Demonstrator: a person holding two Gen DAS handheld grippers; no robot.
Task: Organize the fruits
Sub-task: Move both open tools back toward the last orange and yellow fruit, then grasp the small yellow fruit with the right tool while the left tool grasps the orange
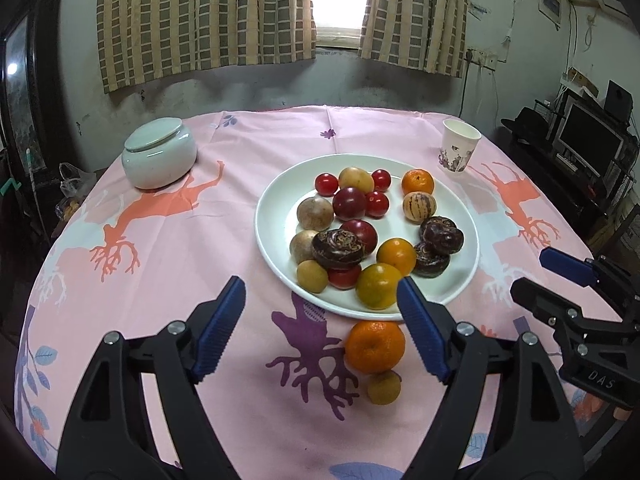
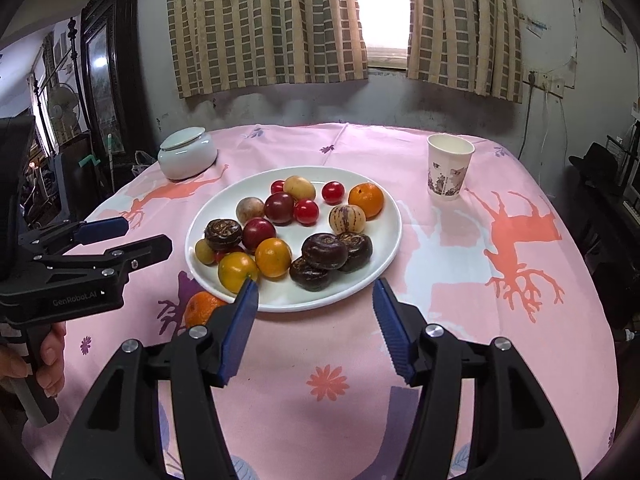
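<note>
- A white plate (image 1: 276,200) is seen on the pink-clothed tabletop (image 1: 224,208), loaded with mixed fruits: red tomatoes (image 1: 326,184), oranges (image 1: 417,182), dark brown ridged fruits (image 1: 338,249) and pale round ones.
- One tangerine (image 1: 375,346) is left off the plate, on the cloth at the plate's 6 o'clock edge, with a small yellowish fruit (image 1: 384,387) touching it at its 6 o'clock side.
- The left tongs (image 1: 320,300) are held released; nothing is gripped, and the tangerine lies between and below the blue pads (image 1: 218,332), untouched.
- The right tongs (image 2: 314,296) are likewise spread apart and empty, set over the plate's 6 o'clock rim.
- In the right wrist view, the left tongs are seen at 9 o'clock, with a person's fingers (image 2: 50,354) wrapped on the handle.
- A lidded white jar (image 1: 159,154) is placed at the plate's 10 o'clock, a paper cup (image 1: 459,147) at its 2 o'clock, both well apart from it.
</note>
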